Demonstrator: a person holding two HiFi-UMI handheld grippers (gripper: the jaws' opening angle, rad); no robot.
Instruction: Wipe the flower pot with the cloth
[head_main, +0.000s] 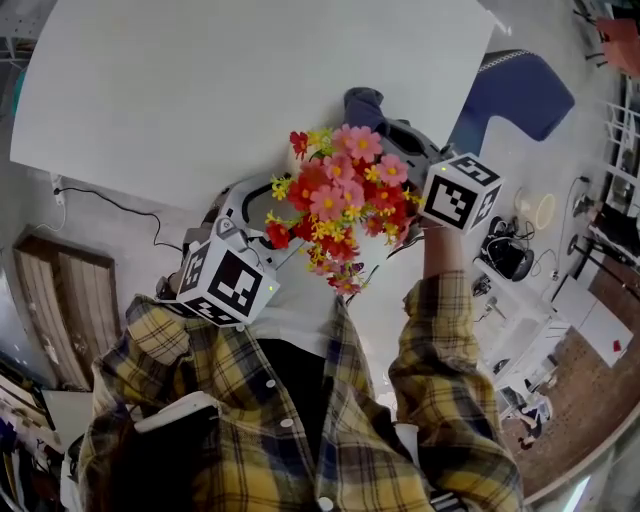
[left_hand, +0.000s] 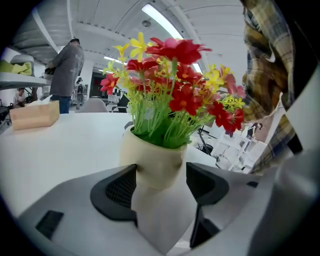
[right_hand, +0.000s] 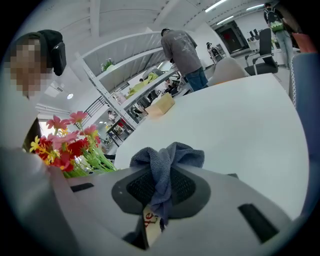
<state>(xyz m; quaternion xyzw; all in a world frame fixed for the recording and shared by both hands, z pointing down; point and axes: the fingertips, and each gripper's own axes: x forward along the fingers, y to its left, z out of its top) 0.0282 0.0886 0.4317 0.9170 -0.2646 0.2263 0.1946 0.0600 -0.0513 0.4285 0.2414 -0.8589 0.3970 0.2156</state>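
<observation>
The flower pot (left_hand: 152, 162) sat between the jaws of the left gripper (left_hand: 160, 173), at the near edge of the tabletop (head_main: 200, 90), close in front of the person. Those jaws stood spread wide. The left pad touched the pot's bulge and the right pad lay just beside it, so we read this gripper as released rather than clamped. The right gripper (right_hand: 161, 187) was clenched on the cloth (right_hand: 167, 157), a blue-grey wad bunched above its jaws with a label hanging below.

We judged tipping the chief risk. With the pot unclamped, a sideways push from the cloth could rock it or slide it off the near edge. The flowers (head_main: 340, 200) spread wider than the pot, so the cloth or a jaw might snag the stems and drag the pot over. Little cloth stuck out past the jaws, so hard plastic could scrape the pot instead of fabric.

The head view showed both grippers flanking the bouquet, but the blooms hid the pot completely. Only the left gripper view showed the cream pot and how the pads met it, though not its base. Only the right gripper view showed the pinch on the cloth. There the flowers stood off to the left, apart from the cloth, with no pot visible
</observation>
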